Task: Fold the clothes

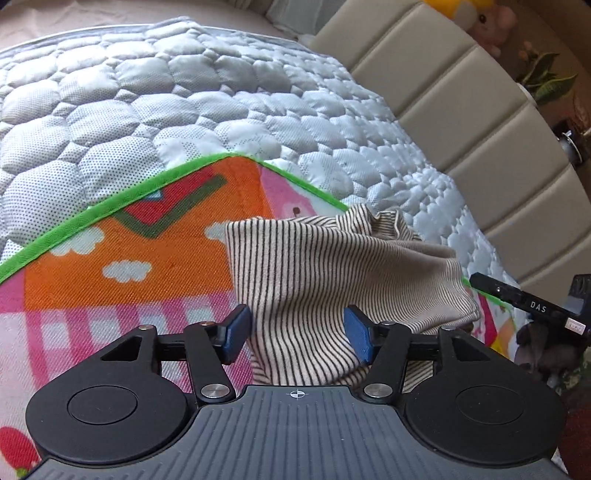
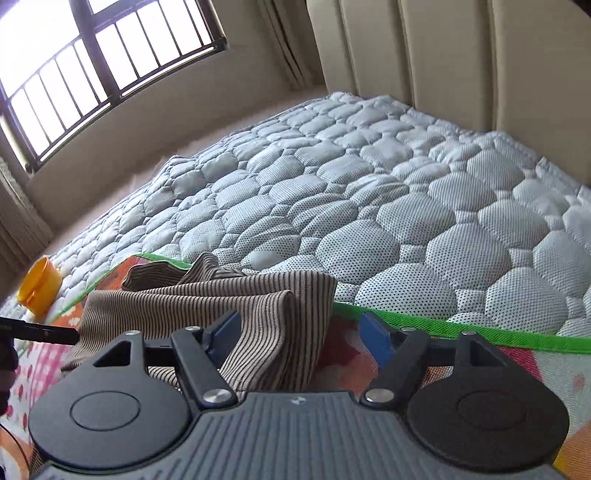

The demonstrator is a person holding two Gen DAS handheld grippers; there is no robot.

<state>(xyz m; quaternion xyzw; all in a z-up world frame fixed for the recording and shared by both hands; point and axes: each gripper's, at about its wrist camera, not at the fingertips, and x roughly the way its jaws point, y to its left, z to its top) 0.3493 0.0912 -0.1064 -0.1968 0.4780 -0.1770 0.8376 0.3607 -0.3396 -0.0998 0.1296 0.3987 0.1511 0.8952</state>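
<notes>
A beige garment with thin dark stripes point(image 1: 332, 266) lies bunched on a colourful play mat point(image 1: 129, 240) with a green border, spread over a quilted mattress. My left gripper point(image 1: 295, 334) is open. The garment's near part lies between its blue pads point(image 1: 236, 332) and fills most of the gap. In the right wrist view the same garment point(image 2: 221, 299) is folded into ridges. My right gripper point(image 2: 303, 338) is open over its near end. Cloth lies against the left pad, and the right pad point(image 2: 373, 338) stands clear over the mat point(image 2: 517, 369). Part of the right gripper point(image 1: 524, 302) shows at the left wrist view's right edge.
The grey quilted mattress point(image 2: 406, 203) stretches beyond the mat to a beige padded headboard point(image 2: 443, 55). A yellow cup point(image 2: 38, 286) lies on its side by the mat's far left corner. A barred window point(image 2: 92, 55) is behind. Plush toys point(image 1: 480, 18) and a plant point(image 1: 546, 81) sit past the headboard.
</notes>
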